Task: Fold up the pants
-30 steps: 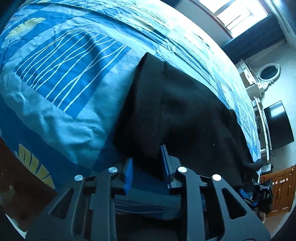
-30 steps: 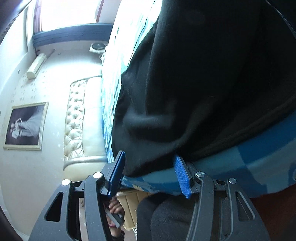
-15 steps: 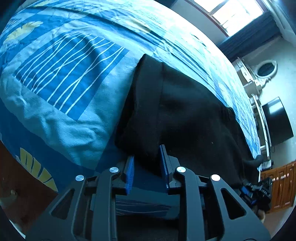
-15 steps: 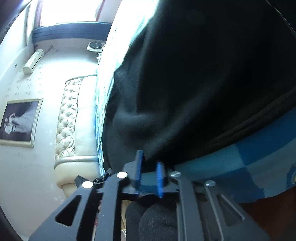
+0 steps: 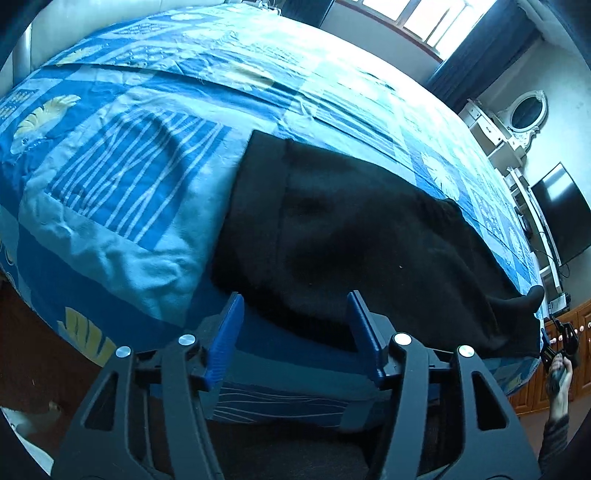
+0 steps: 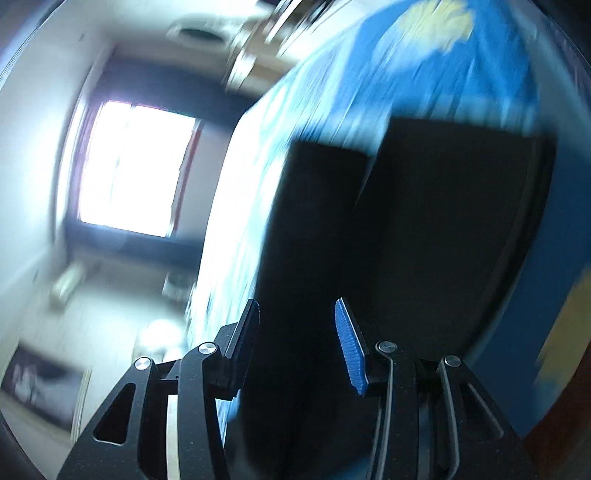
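Black pants (image 5: 369,236) lie folded lengthwise on a blue patterned bedspread (image 5: 122,177), stretching from the near edge of the bed away to the right. My left gripper (image 5: 295,332) is open and empty, its blue pads just short of the pants' near edge. In the blurred right wrist view the pants (image 6: 424,229) show as a dark block with two leg ends. My right gripper (image 6: 295,332) is open, its pads on either side of the dark cloth, not clamped on it.
The bed's near edge drops to a dark wooden floor (image 5: 33,354). A window (image 5: 436,22), a white dresser with oval mirror (image 5: 517,122), a wall television (image 5: 561,210) and wooden cabinets (image 5: 576,332) stand beyond the bed.
Both grippers were shut on the pants' edge half a second ago and have opened and let go. The left has pulled back a little; the right has swung away fast, blurring its view.
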`<state>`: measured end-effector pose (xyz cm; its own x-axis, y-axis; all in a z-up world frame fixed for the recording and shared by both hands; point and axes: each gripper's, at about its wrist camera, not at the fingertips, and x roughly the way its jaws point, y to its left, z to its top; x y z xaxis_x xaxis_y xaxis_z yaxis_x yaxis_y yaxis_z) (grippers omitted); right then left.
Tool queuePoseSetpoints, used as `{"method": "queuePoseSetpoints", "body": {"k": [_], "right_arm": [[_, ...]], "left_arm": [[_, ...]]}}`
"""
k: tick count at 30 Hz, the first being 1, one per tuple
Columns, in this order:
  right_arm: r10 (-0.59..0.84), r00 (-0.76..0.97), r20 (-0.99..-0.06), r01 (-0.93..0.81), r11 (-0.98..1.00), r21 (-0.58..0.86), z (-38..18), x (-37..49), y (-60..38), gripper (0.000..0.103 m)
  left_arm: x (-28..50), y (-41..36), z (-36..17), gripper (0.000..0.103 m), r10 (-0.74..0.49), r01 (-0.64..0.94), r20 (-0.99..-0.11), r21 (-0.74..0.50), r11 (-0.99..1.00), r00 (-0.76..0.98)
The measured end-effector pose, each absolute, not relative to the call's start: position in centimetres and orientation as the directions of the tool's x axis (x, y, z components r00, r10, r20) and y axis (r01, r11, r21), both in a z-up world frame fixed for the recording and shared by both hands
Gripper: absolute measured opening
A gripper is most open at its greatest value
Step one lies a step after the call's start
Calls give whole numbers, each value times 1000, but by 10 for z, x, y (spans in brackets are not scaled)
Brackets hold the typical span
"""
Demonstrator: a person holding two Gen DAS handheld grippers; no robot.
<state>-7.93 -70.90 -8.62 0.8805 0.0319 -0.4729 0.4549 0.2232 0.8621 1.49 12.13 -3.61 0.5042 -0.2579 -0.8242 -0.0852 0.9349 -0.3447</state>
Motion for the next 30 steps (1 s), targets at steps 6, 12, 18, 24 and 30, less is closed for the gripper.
{"method": "queuePoseSetpoints", "body": {"k": [6,12,18,24,30], "right_arm": [[-21,859,-511,508,158,847,-106,-49,-752,44],[-44,838,-543,543,152,826,-118,-24,-759,44],[-41,821,-569,565,190,803,-118,-11,-754,23],[-31,887,-461,461,140,876,-110,-32,-750,7],[-48,933,-358,360,197,912,-70,-77,-743,7]], "left_arm": [[22,110,-46,64,-253,-145,-837,-363,920,486],[27,102,-50,71,-214,-185,-845,-341,922,490],[30,104,-57,71,-209,-211,-853,-342,916,478],[32,104,-62,71,-213,-227,-858,-349,909,468],[32,104,-62,71,-215,-220,-857,-349,911,469]]}}
